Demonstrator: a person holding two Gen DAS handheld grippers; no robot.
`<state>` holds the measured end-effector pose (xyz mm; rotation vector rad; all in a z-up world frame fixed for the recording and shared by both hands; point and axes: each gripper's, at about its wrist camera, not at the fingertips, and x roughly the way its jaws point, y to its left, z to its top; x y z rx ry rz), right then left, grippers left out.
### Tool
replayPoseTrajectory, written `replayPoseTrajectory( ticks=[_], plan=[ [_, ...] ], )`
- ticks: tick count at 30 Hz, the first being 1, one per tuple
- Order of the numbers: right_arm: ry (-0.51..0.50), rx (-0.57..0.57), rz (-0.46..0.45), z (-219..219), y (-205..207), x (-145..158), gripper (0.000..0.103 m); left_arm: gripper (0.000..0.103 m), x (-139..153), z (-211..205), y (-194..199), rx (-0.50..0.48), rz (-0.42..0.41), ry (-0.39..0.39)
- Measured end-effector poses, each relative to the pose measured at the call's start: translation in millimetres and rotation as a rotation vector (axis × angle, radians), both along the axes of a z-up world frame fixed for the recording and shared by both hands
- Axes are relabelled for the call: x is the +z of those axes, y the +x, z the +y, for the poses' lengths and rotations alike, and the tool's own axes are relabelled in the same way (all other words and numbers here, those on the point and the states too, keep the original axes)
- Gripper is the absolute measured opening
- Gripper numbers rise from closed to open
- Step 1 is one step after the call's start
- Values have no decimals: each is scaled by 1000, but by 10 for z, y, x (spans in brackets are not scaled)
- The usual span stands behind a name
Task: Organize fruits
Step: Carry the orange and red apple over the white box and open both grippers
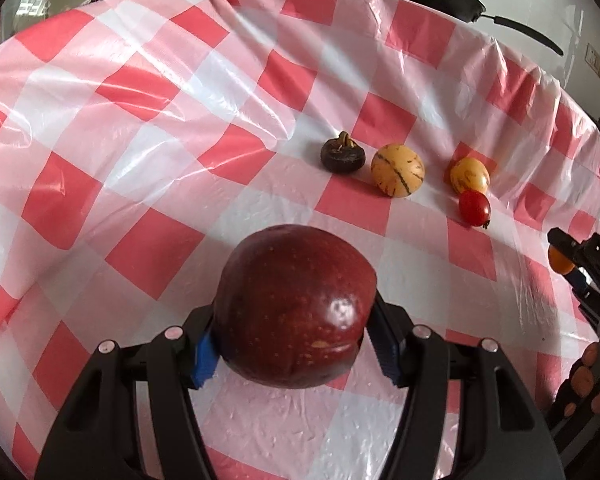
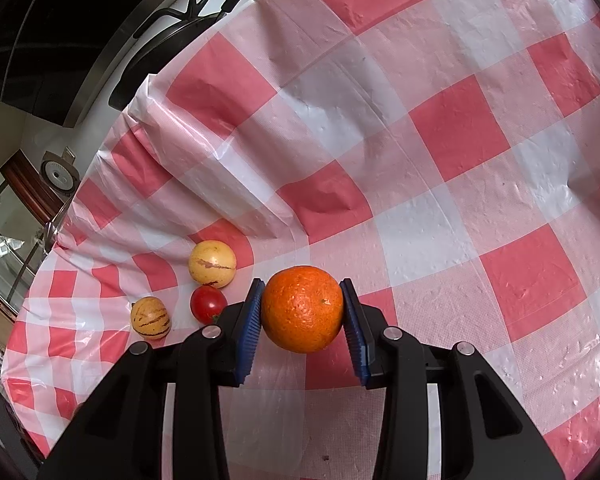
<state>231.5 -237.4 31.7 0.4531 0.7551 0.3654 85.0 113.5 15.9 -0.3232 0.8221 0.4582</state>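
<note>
Our left gripper point(image 1: 296, 344) clamps a dark red apple point(image 1: 296, 308) above the checked cloth point(image 1: 140, 160). Our right gripper point(image 2: 302, 320) pinches an orange point(image 2: 302, 309). Toward the cloth's far edge sit two striped yellow fruits point(image 1: 397, 171) point(image 1: 469, 175), a cherry tomato point(image 1: 475, 208) touching one, and a dark mangosteen point(image 1: 343, 154).

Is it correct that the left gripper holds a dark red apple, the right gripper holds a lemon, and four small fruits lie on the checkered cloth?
Not quite. The right gripper holds an orange, not a lemon; the right wrist view shows it clamped between the blue pads. The rest stands: the left gripper holds the dark red apple, and four small fruits lie on the checkered cloth.
</note>
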Motion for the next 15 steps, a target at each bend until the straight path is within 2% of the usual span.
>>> replayPoseTrajectory(
  ticks=[10,15],
  plan=[
    [-15,-6,18,11,16,-10,39,63,-19,2,18,2,1,-7],
    [-17,0,21,24,22,-8,39,63,-46,37,32,4,-5,-39]
  ],
)
